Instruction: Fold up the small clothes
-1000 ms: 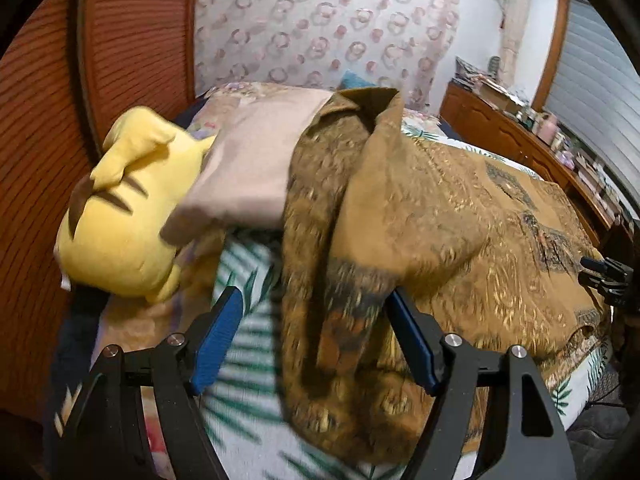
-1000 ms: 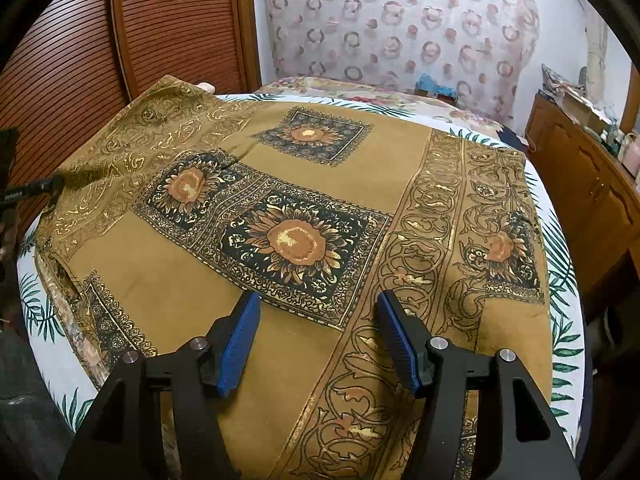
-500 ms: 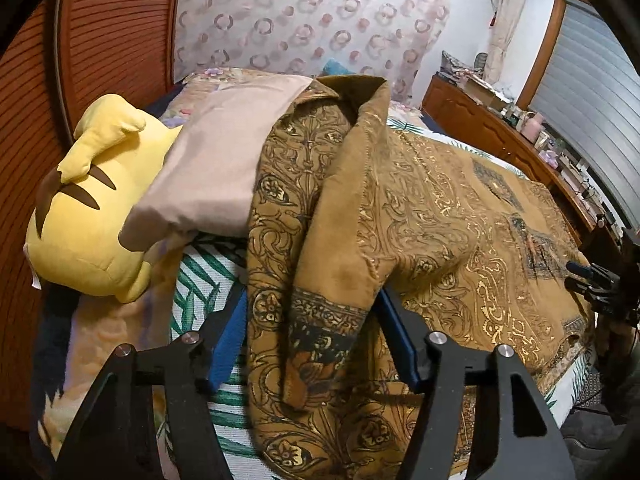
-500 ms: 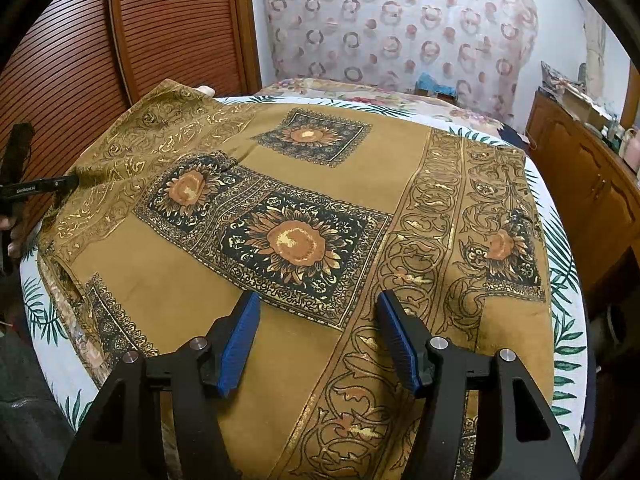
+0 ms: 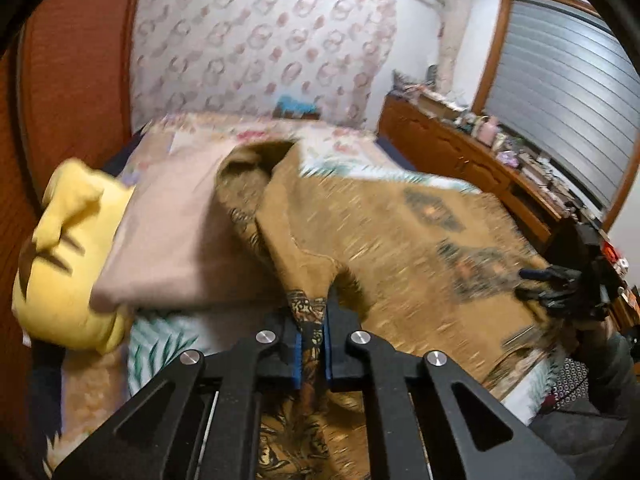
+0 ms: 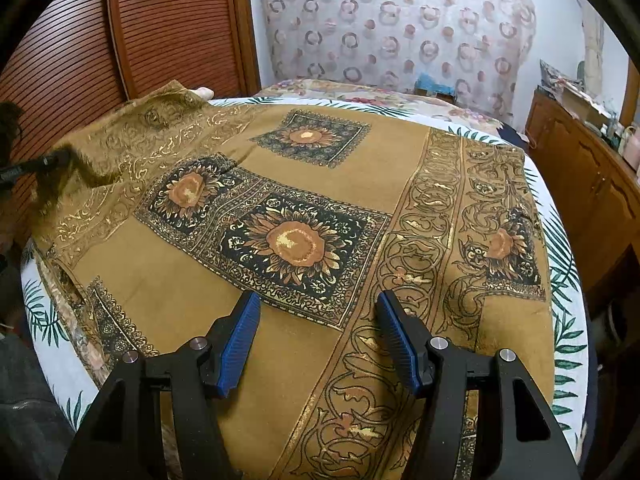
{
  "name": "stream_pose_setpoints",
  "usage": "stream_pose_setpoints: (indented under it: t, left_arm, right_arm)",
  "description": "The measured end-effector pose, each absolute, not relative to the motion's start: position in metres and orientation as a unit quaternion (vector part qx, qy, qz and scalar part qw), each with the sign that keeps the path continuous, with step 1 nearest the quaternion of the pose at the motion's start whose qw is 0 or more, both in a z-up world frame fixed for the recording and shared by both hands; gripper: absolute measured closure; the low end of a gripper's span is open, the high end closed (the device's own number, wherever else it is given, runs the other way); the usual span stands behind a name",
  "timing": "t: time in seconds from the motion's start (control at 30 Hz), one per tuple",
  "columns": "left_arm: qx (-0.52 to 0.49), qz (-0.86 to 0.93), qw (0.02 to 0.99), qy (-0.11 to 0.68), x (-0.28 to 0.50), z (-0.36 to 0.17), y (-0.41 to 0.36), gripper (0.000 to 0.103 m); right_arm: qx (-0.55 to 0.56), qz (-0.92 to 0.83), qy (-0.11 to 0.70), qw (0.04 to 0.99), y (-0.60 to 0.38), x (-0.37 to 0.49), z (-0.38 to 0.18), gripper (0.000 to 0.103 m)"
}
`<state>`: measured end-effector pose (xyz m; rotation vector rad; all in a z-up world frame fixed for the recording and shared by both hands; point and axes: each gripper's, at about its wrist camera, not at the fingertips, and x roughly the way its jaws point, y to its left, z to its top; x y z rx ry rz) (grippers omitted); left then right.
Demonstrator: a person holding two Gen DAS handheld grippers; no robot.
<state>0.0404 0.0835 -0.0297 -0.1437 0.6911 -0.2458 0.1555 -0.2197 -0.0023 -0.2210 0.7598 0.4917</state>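
While the mustard-brown patterned garment [image 6: 320, 216] is spread flat over the bed [image 6: 568, 280], one end of it is lifted off the bedding at the left side. In the left wrist view, a yellow plush toy [image 5: 68, 264] is seen at the far left, against the wooden slatted wall [image 5: 76, 80]. Just beside it a pinkish-beige pillow [image 5: 176, 240] is laid, its near corner overlapping the toy. To the right of the pillow, a sleeve-like strip of the garment [image 5: 310, 312] is pinched between the blue pads of the left gripper [image 5: 312, 344], whose jaws are pressed together on the cloth. From the pinch the fabric is drawn up and back in a fold towards the collar end, and the rest is seen blurred across the leaf-printed sheet. Further right, a wooden sideboard [image 5: 460, 156] crowded with small items is set along the wall under a slatted blind [image 5: 560, 92].

In the right wrist view, the lifted end of the garment is seen at the far left edge, held by the dark tip of the other tool. Across the middle, sunflower squares are displayed on the flat cloth. The right gripper [image 6: 318, 336] is held above the garment's near part, its jaws spread apart with nothing clamped between them. At the right, a scrolled border band is shown running along the cloth, with the leafy sheet beyond it.
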Motion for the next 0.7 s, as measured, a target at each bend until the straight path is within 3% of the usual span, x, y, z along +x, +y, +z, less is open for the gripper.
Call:
stream_pose_setpoints:
  t: [0.23,0.7]
  left_arm:
    - [-0.044,-0.180,0.943,0.277,0.059,0.028,0.029,0.096]
    - [-0.007,-0.250,0.937,0.245,0.072,0.063,-0.050,0.096]
  right_arm:
    - [-0.108,0.237,0.366,0.893,-0.220,0.156,-0.002,0.040]
    - [-0.098,0.240,0.366,0.894,-0.223,0.157,-0.003,0.040]
